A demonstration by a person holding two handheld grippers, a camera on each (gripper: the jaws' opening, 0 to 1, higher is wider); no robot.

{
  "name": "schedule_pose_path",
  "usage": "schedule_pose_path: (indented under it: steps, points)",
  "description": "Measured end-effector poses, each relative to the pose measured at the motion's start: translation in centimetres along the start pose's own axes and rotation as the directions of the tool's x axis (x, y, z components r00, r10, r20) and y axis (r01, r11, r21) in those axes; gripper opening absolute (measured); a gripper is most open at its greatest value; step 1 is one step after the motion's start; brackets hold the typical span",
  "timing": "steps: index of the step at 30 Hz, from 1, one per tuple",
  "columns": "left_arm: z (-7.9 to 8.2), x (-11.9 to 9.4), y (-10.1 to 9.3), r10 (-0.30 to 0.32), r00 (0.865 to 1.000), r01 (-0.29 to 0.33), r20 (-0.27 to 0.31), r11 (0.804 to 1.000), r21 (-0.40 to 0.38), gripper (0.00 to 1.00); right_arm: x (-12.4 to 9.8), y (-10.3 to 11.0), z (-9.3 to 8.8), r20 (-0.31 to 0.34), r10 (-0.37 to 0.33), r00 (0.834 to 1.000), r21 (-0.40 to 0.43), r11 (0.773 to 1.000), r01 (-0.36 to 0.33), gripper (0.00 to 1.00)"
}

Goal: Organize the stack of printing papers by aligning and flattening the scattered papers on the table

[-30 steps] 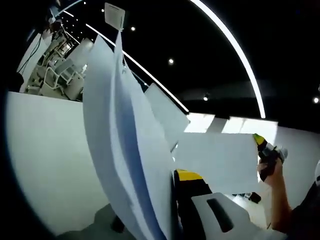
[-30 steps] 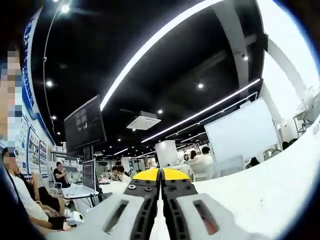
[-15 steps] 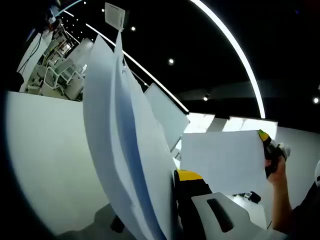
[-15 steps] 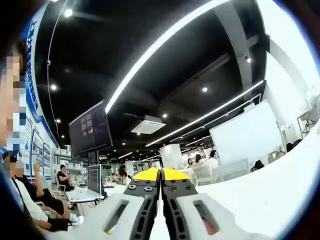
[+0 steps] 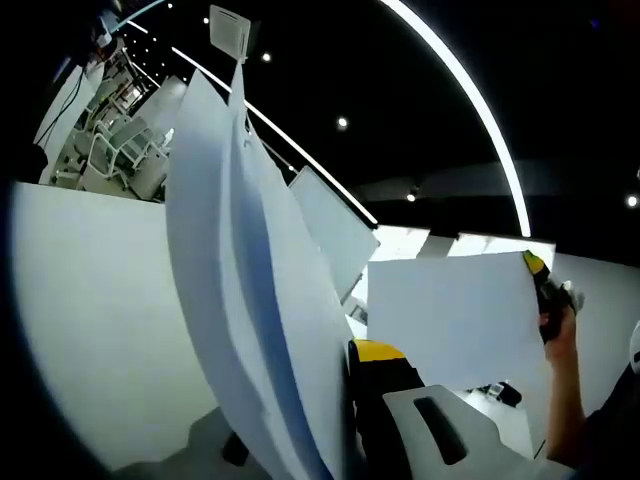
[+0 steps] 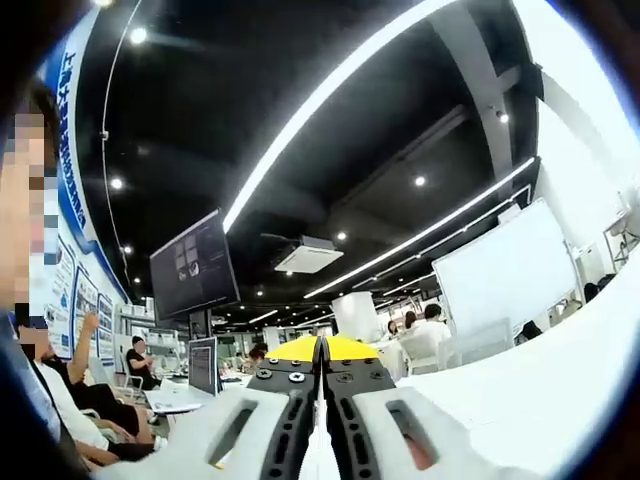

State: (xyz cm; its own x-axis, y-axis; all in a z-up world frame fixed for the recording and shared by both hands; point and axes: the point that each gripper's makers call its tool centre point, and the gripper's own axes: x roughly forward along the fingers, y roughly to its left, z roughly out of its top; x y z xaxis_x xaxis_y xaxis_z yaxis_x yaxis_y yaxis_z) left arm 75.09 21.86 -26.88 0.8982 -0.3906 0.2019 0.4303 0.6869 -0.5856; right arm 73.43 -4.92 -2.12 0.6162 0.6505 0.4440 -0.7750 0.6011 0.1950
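A thick bunch of white printing papers (image 5: 250, 300) stands on edge and curves upward in the left gripper view. My left gripper (image 5: 350, 352) is shut on its lower part; one yellow-tipped jaw shows to the right of the sheets, the other is hidden behind them. Farther right, a hand holds my right gripper (image 5: 545, 290), which pinches the upper corner of a single white sheet (image 5: 450, 320) hanging in the air. In the right gripper view the right gripper (image 6: 320, 345) has its jaws together, with the thin white edge of that sheet (image 6: 320, 460) between them.
A white table surface (image 5: 90, 330) lies to the left of the papers. A person's forearm (image 5: 560, 400) rises at lower right. Beyond are a whiteboard (image 6: 495, 275), a hanging monitor (image 6: 195, 270), seated people (image 6: 135, 355) at desks, and long ceiling light strips.
The single sheet and the right gripper holding it have risen and drifted right in the left gripper view. The right gripper view has tilted slightly. The held bunch of papers has stayed put.
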Motion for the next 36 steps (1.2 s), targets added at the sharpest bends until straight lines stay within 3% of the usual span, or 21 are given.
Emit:
schedule_pose_path:
  steps: [36]
  points:
    - [-0.2,0.1,-0.2,-0.003,1.0,0.003,-0.002,1.0,0.004,0.09,2.1,5.5,2.1,0.054,0.097,0.994,-0.047,0.994,-0.095,0.0]
